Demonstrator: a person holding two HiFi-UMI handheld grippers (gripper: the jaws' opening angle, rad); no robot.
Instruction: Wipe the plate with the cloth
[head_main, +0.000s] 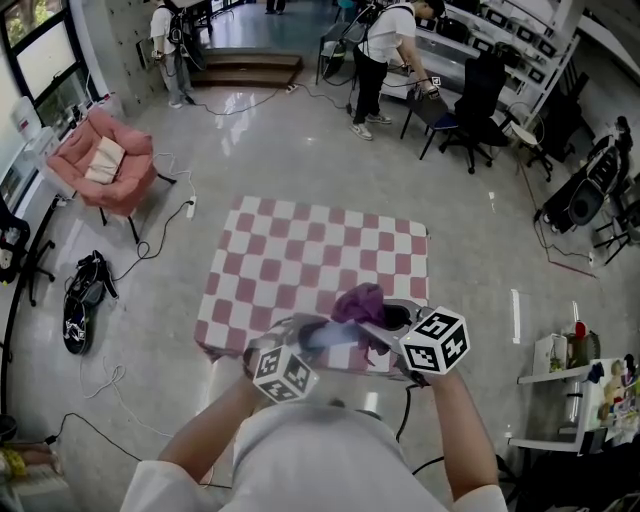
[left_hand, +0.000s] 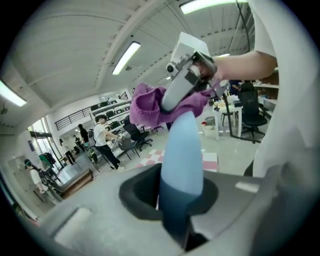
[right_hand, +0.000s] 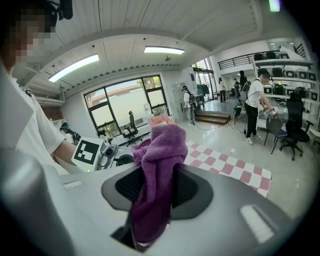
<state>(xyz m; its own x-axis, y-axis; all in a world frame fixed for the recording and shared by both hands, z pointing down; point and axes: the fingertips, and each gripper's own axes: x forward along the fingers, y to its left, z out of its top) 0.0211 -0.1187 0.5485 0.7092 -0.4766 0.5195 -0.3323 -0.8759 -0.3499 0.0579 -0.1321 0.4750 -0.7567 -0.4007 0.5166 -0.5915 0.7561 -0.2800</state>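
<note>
Between the jaws of the right gripper (right_hand: 152, 172), cloth (right_hand: 160, 145) touches plate (left_hand: 182, 155).

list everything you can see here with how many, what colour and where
plate: 1, light blue, held on edge over the table's near side
cloth: 1, purple, against the plate's rim
table: 1, pink and white checked cover, middle of the floor
armchair: 1, pink, far left
office chairs: at least 2, black, far right
bag: 1, black, on the floor left of the table
people: 2, at the far end of the room
left gripper: 1, grey, shut on the plate
right gripper: 1, grey, shut on the cloth
</note>
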